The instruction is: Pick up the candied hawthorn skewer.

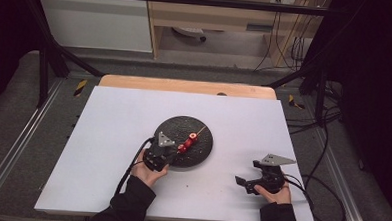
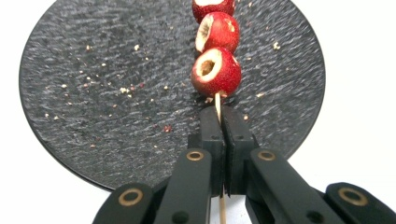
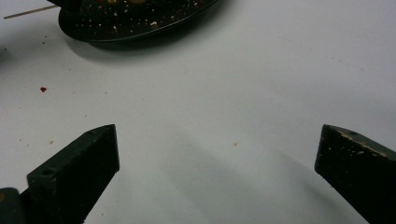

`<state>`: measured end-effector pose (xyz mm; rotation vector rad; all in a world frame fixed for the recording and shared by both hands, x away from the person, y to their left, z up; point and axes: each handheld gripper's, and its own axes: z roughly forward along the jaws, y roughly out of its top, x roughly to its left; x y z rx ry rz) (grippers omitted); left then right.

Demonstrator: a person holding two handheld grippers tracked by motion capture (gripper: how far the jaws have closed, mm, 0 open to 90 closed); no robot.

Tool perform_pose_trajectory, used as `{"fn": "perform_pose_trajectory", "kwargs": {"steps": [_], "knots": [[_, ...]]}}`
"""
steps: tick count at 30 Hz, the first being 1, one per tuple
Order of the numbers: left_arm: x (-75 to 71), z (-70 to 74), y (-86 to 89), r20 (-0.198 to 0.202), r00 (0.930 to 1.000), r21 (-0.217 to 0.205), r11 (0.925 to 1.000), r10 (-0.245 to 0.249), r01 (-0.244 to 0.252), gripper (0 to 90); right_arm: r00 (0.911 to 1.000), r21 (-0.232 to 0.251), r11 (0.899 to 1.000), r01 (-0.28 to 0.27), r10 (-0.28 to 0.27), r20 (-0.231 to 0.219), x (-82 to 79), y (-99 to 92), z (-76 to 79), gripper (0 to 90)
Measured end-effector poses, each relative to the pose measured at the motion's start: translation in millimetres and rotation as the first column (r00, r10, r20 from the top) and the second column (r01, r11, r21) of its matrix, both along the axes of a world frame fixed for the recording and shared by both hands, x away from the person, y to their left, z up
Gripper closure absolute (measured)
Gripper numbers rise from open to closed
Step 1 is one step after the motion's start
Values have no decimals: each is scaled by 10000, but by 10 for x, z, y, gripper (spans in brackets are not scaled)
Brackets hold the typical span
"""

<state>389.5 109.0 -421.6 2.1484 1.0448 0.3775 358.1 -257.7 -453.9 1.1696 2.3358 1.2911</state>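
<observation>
- Plate point(image 2: 93, 93) as landmark: a round, dark slab with a rough, rippled, stone-like surface, dusted with pale crumbs, lying near the middle of the white, smooth-topped desk point(image 1: 108, 136).
- Skewer point(image 2: 217, 105), a thin pale wooden stick, lies across the plate; it carries red, glossy, rounded fruit pieces point(image 2: 216, 72) with hollow cored ends showing pale flesh.
- Left gripper point(image 2: 220, 116) sits at the plate's near edge; its black fingers point(image 2: 211, 128) are pressed together on the bare stick just beside the nearest fruit, and the stick's tail runs back between them.
- Right gripper point(image 3: 217, 154) rests on the desk well apart from the plate, to its right; its matte black, wedge-shaped fingers point(image 3: 84, 158) stand wide with nothing between them.
- Left gripper view gives the plate's grain, the crumbs and the fruit's speckled skin; from the high view point(image 1: 182, 140) the plate reads as a flat dark disc and the fruit as small red dots.
- High view adds the wooden strip point(image 1: 185, 85) beyond the desk's far edge, dark sleeves, and the grey three-cornered plates on both grippers.
- Right gripper view shows the plate's thin raised rim point(image 3: 140, 32) from the side, the stick's end poking past it, and a red speck point(image 3: 43, 89) on the desk nearby.
</observation>
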Motion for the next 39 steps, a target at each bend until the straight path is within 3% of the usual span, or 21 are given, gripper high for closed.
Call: {"fn": "perform_pose_trajectory", "kwargs": {"steps": [11, 22, 31, 39], "knots": [[-103, 55, 165, 395, 9990, -733, 9970, -216, 245, 881, 10000, 56, 10000, 48, -48, -35, 1, -1, 5, 7], [-230, 92, 379, 783, 9961, -1503, 9872, -415, 530, 881, 10000, 187, 9998, 72, -71, -13, 2, 46, 24, 6], [-360, 64, 564, 1154, 9916, -1733, 9817, -590, 786, 881, 9999, 220, 9997, 74, -77, 107, 3, 120, 55, 6], [-449, 43, 734, 1256, 9899, -2166, 9720, -652, 914, 881, 9999, 250, 9997, 68, -72, 150, 12, 228, 79, 6]]}}
